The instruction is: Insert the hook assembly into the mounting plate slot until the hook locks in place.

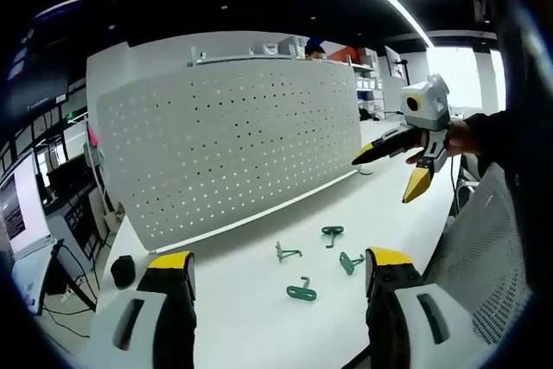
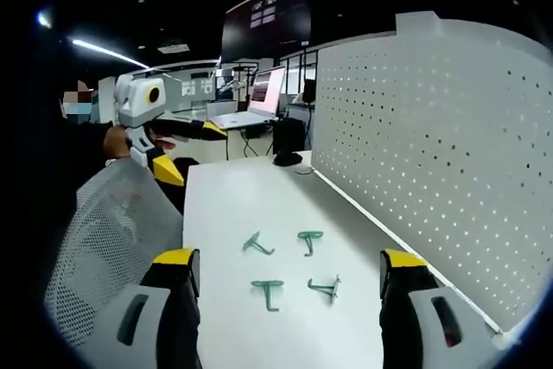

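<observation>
Left gripper [image 1: 275, 281]: jaws wide apart, holding nothing, raised above the table near its front edge.
Right gripper [image 2: 287, 281]: jaws also apart and empty, looking down along the table; in the left gripper view it hangs higher, at the far right [image 1: 397, 166].
Hooks: four green hooks [image 1: 302, 291] lie loose on the white table [image 1: 242, 300], close together and not touching, just ahead of both grippers; in the right gripper view they are at [image 2: 266, 291].
Step in hand: my judgement is that one hook must be chosen and gripped; nothing is picked yet.
How to do it well: I would take a hook by its flat base, so the prongs stay free to enter the holes, and come down straight.
Mounting plate: the white perforated panel [image 1: 225, 140] stands upright along the back of the table, behind the hooks.
Surface: smooth and white, so a hook may slide when it is pinched.
Room: a mesh chair back [image 2: 108, 239] stands at the table edge; farther away are a laptop [image 2: 246, 110], monitors and ceiling lights.
</observation>
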The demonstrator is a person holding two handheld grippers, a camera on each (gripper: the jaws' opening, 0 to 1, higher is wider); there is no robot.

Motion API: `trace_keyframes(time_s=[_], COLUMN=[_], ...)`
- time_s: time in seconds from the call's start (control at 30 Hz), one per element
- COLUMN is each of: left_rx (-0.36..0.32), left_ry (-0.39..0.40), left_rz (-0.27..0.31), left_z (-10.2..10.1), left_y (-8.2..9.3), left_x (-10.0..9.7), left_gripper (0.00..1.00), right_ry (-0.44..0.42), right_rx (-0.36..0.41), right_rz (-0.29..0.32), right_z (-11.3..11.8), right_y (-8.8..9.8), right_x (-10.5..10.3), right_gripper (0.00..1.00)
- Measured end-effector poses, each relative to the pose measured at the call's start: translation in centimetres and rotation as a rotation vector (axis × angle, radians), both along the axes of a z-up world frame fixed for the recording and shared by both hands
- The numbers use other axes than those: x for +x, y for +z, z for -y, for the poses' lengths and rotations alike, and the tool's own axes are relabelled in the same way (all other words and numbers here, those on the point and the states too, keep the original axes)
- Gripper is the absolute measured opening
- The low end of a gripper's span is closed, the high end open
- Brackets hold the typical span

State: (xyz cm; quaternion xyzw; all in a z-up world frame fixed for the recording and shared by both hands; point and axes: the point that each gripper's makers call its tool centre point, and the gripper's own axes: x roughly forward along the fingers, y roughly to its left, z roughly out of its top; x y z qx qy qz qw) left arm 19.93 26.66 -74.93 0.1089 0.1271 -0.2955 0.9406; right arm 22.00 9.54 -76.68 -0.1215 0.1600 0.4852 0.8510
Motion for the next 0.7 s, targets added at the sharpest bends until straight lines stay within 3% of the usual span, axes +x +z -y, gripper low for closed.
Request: trace_keyframes(time_s=[0.7], left_rx=[-0.018], left_ry=[-0.033], left_rz=[0.025], left_z=[0.28], left_y=[0.61], left_x=[-0.29], left_gripper=[0.81], right_ry=[-0.043], right_rx=[-0.025], right_rz=[0.002], right_z=[0.4], right_y=[0.34], right_x=[-0.38], right_gripper=[0.82])
